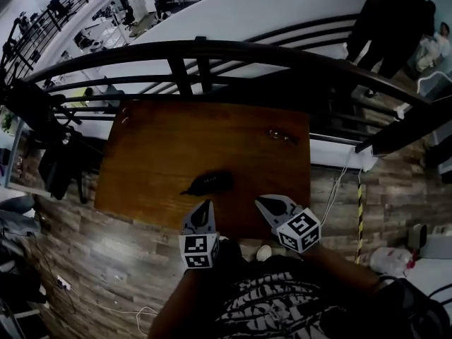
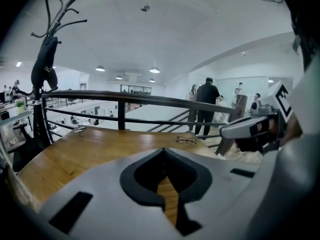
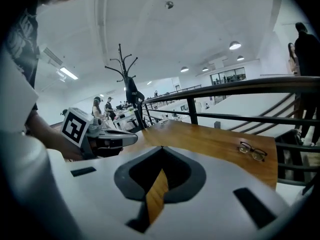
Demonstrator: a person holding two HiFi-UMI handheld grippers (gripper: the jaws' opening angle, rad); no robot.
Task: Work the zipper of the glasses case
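Observation:
A dark glasses case (image 1: 210,182) lies on the wooden table (image 1: 155,161), a little in from its near edge. My left gripper (image 1: 206,204) hovers just short of the case, its jaws shut and empty. Right of it, my right gripper (image 1: 262,201) stands over the table's near edge, likewise shut with nothing held. In the left gripper view the shut jaws (image 2: 162,150) hide the case, and the right gripper (image 2: 250,129) shows at the right. The right gripper view has its own shut jaws (image 3: 161,148) and the left gripper (image 3: 107,138) at the left.
A pair of glasses (image 1: 282,135) lies near the table's far right corner. A black railing (image 1: 212,51) runs behind the table, and a coat rack (image 2: 47,59) stands at its left. People (image 2: 206,106) stand beyond the railing at the right.

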